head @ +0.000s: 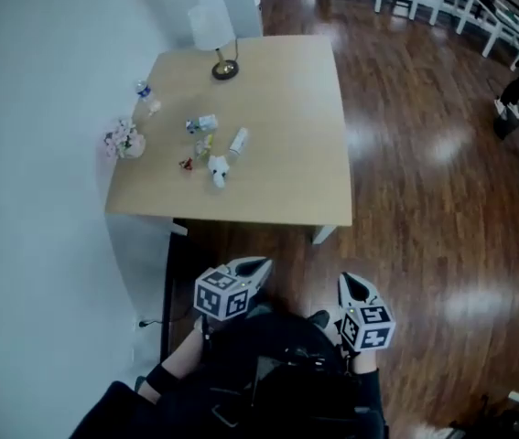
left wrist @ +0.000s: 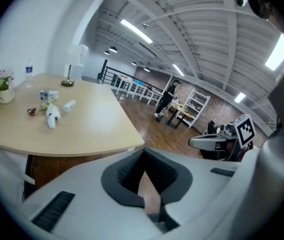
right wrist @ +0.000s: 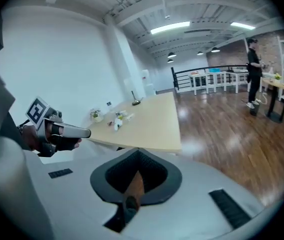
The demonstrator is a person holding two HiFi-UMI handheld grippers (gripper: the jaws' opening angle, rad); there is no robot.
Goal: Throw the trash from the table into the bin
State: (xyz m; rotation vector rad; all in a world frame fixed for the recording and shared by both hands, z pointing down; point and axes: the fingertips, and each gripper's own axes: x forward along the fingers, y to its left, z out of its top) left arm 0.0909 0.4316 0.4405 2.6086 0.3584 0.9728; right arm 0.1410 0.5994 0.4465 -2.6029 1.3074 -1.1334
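This is an open, loft-like workspace, more lab or studio than home. A white ribbed ceiling (left wrist: 197, 34) on bare beams carries strip lights (right wrist: 170, 28) over a dark polished wood floor (head: 424, 135). Far off are a brick wall (left wrist: 215, 109), white shelving racks (left wrist: 198, 100), a black railing (right wrist: 192, 74) and a person (right wrist: 254, 66) at a workbench (right wrist: 282, 86).

A pale wooden table (head: 286, 154) fills the upper middle of the head view, standing on dark glossy floorboards (head: 424, 199). Left of its centre lies a loose cluster: a crumpled white wad (head: 218, 172), a white tube (head: 238, 141), a small carton (head: 202, 123) and a red scrap (head: 186, 164). Along the left edge stand a water bottle (head: 145, 94) and a small flower pot (head: 124, 141). A lamp (head: 225, 69) sits near the top edge.
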